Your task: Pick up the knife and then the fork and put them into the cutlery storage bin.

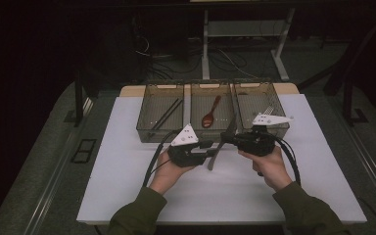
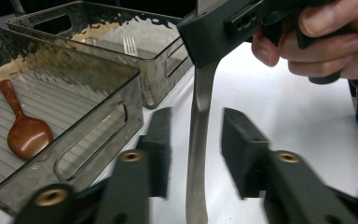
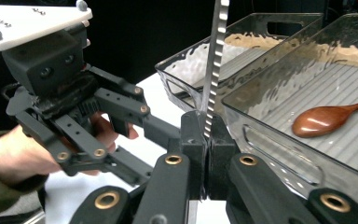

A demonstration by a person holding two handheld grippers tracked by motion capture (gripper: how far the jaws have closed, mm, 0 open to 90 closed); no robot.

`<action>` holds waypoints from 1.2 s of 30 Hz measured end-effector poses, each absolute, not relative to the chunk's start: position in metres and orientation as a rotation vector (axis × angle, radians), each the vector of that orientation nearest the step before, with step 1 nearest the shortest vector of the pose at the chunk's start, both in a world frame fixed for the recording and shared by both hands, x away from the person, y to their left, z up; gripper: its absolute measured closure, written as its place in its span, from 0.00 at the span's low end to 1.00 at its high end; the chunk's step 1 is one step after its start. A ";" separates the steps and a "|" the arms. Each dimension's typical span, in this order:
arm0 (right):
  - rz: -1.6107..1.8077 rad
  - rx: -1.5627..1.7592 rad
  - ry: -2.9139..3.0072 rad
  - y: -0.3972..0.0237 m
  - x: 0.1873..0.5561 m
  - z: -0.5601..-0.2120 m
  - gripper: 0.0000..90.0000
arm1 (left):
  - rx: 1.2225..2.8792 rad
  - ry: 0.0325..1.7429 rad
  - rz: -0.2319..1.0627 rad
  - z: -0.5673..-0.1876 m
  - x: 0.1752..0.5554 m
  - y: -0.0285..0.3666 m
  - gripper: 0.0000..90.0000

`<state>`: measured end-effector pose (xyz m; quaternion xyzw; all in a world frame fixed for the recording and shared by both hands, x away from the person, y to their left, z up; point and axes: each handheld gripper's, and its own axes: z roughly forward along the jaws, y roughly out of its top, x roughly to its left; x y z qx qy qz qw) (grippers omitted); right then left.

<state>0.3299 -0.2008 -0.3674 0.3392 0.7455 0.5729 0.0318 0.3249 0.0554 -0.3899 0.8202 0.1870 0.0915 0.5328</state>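
The left gripper (image 2: 196,149) has its matte black jaws parted around the knife's (image 2: 196,140) smooth steel handle, not pressing it; the right gripper (image 3: 208,154) clamps the serrated blade. The knife hangs between them above the white table (image 1: 127,196), just before the ribbed translucent trays (image 1: 147,132).

Three clear bins (image 1: 191,87) sit in a row at the frame's upper middle. Chopsticks (image 1: 167,115) lie in the left bin, a wooden spoon (image 1: 209,115) in the middle, a fork (image 1: 268,110) in the right.

The slim, silver metal table knife (image 3: 213,70) with a serrated blade stands roughly upright above the white tabletop, just in front of the trays; its handle (image 2: 196,154) looks plain and smooth.
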 end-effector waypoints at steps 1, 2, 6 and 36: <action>1.757 1.043 2.296 -0.203 0.330 -0.367 0.97 | 1.951 0.450 0.204 -0.391 0.325 0.057 0.62; 1.751 1.042 2.297 -0.204 0.330 -0.368 0.97 | 1.951 0.456 0.192 -0.392 0.325 0.059 0.59; 1.740 1.042 2.301 -0.212 0.330 -0.368 0.97 | 1.978 0.444 0.195 -0.397 0.321 0.068 0.50; 1.616 1.064 2.283 -0.253 0.334 -0.356 0.97 | 1.936 0.636 0.275 -0.427 0.272 0.148 0.01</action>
